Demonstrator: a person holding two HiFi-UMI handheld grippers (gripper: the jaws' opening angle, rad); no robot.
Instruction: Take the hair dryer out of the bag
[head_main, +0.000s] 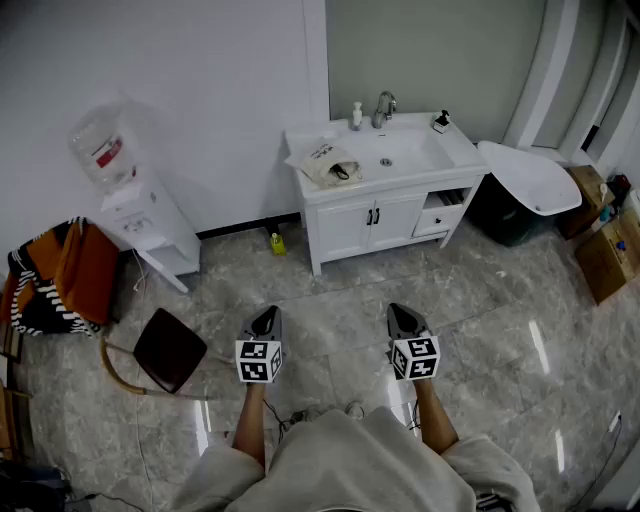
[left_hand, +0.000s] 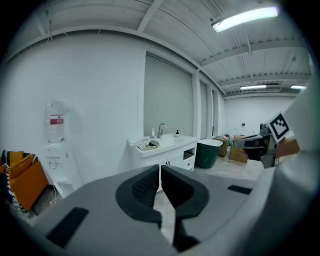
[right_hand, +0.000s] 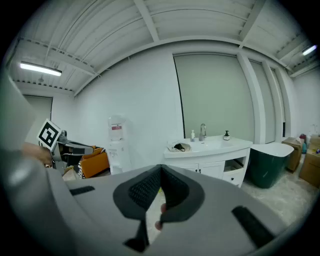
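Observation:
A pale cloth bag (head_main: 326, 163) lies on the left end of the white vanity counter (head_main: 455, 145), with a dark object showing at its mouth; the hair dryer itself cannot be made out. The bag (left_hand: 146, 144) also shows far off in the left gripper view, and the bag (right_hand: 179, 147) in the right gripper view. My left gripper (head_main: 266, 318) and right gripper (head_main: 402, 317) are held side by side over the marble floor, well short of the vanity. Both are shut with nothing between their jaws.
A water dispenser (head_main: 135, 205) stands at the left wall, with an orange bag on a chair (head_main: 60, 272) and a dark stool (head_main: 168, 347) nearer me. A green bin with a white lid (head_main: 520, 190) and cardboard boxes (head_main: 605, 250) stand right of the vanity. A yellow bottle (head_main: 276, 243) sits on the floor.

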